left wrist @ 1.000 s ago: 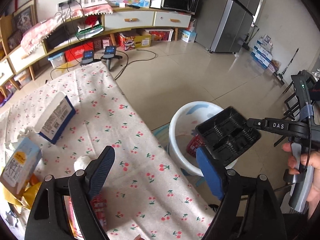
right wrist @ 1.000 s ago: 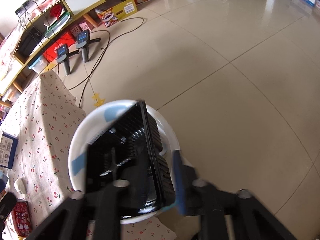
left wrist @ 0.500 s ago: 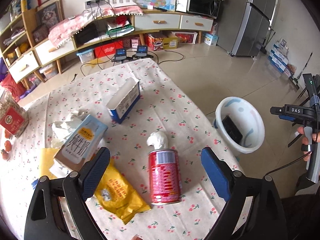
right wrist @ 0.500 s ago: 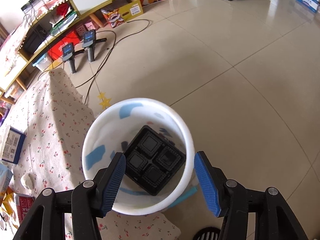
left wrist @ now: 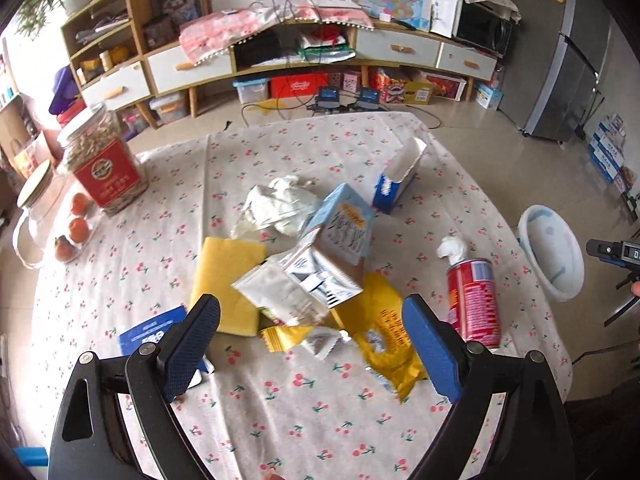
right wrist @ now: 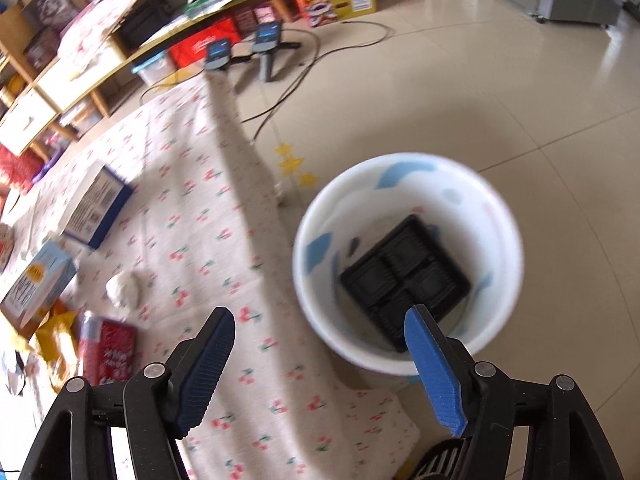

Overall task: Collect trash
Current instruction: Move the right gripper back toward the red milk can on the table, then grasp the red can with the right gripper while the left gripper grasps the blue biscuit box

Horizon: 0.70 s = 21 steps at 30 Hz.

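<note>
The left gripper [left wrist: 310, 338] is hovering spread wide and empty over the pile of trash on the table [left wrist: 280, 420]. To go well, it should be straddling one light piece, probably the crinkly yellow wrapper [left wrist: 386, 344], and closing low. The right gripper [right wrist: 318, 364] is also standing spread and empty beside the smooth white bin [right wrist: 502, 216], where a ribbed black tray [right wrist: 404, 280] is lying. The red can [left wrist: 474, 304], a hard cylinder, is lying near the table edge; motion blur is softening details.

Cherry-print tablecloth [left wrist: 280, 148], red can [left wrist: 474, 304], white-and-blue bin [right wrist: 500, 216], black tray [right wrist: 404, 276]
</note>
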Each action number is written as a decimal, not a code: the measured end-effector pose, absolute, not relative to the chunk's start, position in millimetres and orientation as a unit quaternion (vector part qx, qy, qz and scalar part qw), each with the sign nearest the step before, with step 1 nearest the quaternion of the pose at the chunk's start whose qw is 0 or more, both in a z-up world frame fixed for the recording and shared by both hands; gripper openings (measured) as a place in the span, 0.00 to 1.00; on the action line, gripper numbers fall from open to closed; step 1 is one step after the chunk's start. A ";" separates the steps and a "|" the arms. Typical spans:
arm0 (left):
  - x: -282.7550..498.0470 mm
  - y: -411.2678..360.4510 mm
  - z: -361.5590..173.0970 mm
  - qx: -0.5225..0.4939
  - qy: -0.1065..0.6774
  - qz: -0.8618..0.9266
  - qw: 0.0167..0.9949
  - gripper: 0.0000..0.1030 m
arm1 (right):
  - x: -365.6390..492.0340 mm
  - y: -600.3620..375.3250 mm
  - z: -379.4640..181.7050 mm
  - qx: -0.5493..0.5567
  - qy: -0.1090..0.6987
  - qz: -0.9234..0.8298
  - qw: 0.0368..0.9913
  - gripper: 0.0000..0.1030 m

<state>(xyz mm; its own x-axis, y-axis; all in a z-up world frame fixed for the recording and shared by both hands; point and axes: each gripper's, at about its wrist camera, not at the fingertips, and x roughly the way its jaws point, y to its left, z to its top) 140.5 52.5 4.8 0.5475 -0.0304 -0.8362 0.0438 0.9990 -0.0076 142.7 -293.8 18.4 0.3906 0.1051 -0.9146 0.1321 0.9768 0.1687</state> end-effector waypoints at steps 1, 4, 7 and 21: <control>139.0 60.6 3.0 -0.001 0.482 -0.017 0.876 0.91 | 143.1 -284.7 16.6 0.103 0.555 0.000 0.826 0.73; 135.5 84.4 -0.1 -0.017 0.491 -0.002 0.871 0.91 | 144.0 -255.8 12.1 0.097 0.564 0.028 0.820 0.74; 132.2 108.4 -5.0 -0.025 0.495 0.020 0.868 0.91 | 147.1 -227.4 8.2 0.092 0.569 0.052 0.815 0.74; 128.1 187.9 -36.3 -0.068 0.532 0.076 0.841 0.91 | 155.0 -131.0 -22.5 0.051 0.601 0.105 0.791 0.74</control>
